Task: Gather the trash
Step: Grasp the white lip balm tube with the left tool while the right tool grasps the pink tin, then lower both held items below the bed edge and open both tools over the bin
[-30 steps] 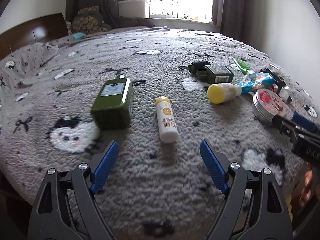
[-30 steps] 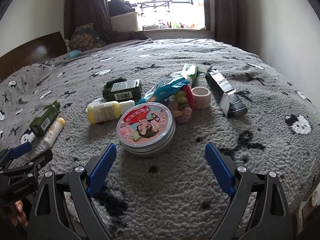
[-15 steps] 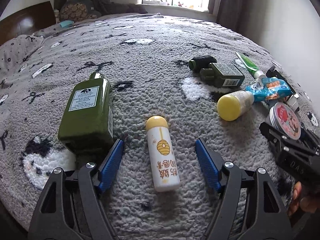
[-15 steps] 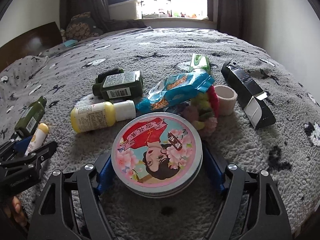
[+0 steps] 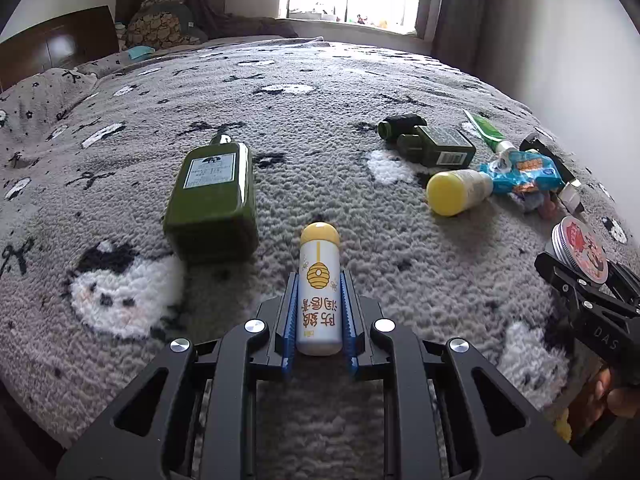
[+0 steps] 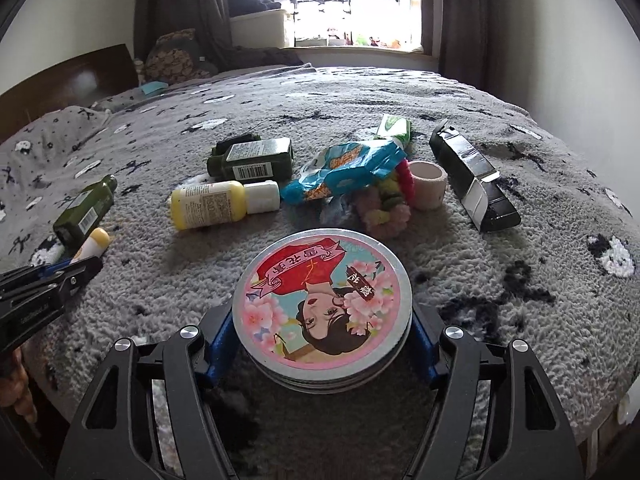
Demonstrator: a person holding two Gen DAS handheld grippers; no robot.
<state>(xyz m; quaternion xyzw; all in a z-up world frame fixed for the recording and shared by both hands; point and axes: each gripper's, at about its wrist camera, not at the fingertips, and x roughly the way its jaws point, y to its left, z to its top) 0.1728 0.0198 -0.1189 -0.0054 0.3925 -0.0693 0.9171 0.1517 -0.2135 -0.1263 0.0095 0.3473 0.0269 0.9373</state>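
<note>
My left gripper [image 5: 319, 296] is shut on a small white tube with a yellow cap [image 5: 319, 288], which lies on the grey fleece bed cover [image 5: 320, 92]. My right gripper [image 6: 322, 320] is shut on a round tin with a painted lady on its lid [image 6: 322, 304]. The tin and the right gripper also show at the right edge of the left wrist view [image 5: 580, 248]. The left gripper shows at the left edge of the right wrist view [image 6: 44, 292].
A large green bottle [image 5: 214, 196] lies left of the tube. Beyond the tin lie a yellow bottle [image 6: 222, 204], a small green bottle [image 6: 252, 158], a blue snack wrapper [image 6: 348, 170], hair ties [image 6: 386, 210], a tape roll [image 6: 428, 184], a black carton [image 6: 472, 178] and a green tube [image 6: 394, 126].
Both grippers moved forward and down, then closed: the left on the white tube, the right on the round tin.
</note>
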